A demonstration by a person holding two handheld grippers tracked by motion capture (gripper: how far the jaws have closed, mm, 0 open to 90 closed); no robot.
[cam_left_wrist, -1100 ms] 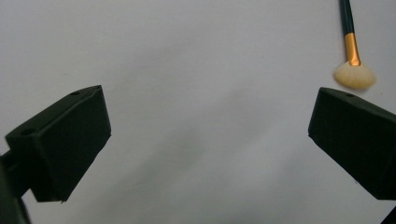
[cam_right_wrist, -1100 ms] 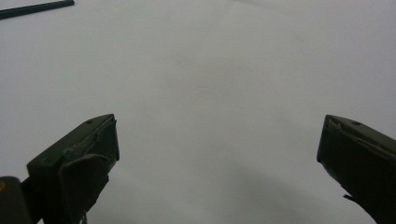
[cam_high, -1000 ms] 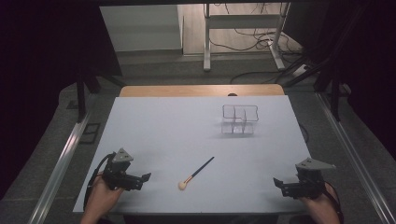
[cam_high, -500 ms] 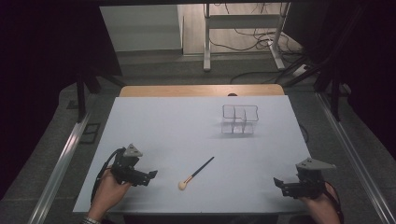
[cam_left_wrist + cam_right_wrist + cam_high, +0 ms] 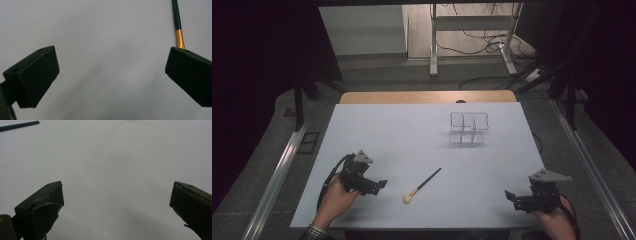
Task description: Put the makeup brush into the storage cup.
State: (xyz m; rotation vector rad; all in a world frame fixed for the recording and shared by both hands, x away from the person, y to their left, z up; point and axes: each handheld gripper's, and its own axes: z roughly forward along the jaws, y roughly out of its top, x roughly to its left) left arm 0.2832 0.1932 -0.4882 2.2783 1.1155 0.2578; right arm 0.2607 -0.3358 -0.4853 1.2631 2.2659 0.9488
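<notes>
Left gripper [image 5: 382, 184]: lower left of high view, jaws spread wide, nothing held | right gripper [image 5: 508, 195]: lower right, spread wide, nothing held | makeup brush [image 5: 422, 185]: lower centre on white table [image 5: 412, 140], just beside left gripper, untouched.

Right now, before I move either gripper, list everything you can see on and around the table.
Makeup brush: 1, dark handle, gold ferrule, pale head; lying flat near the front of the table, just right of the left gripper.
Clear organizer: 1, transparent, with compartments; right of centre towards the back, nothing visible inside.
Table: 1, white top with a wooden strip at the far edge.
Metal frame: 1, light grey, on the floor behind the table, cables around it.
Left gripper: 1, black, jaws open, pointing at the brush.
Right gripper: 1, black, jaws open, at the front right corner.
</notes>
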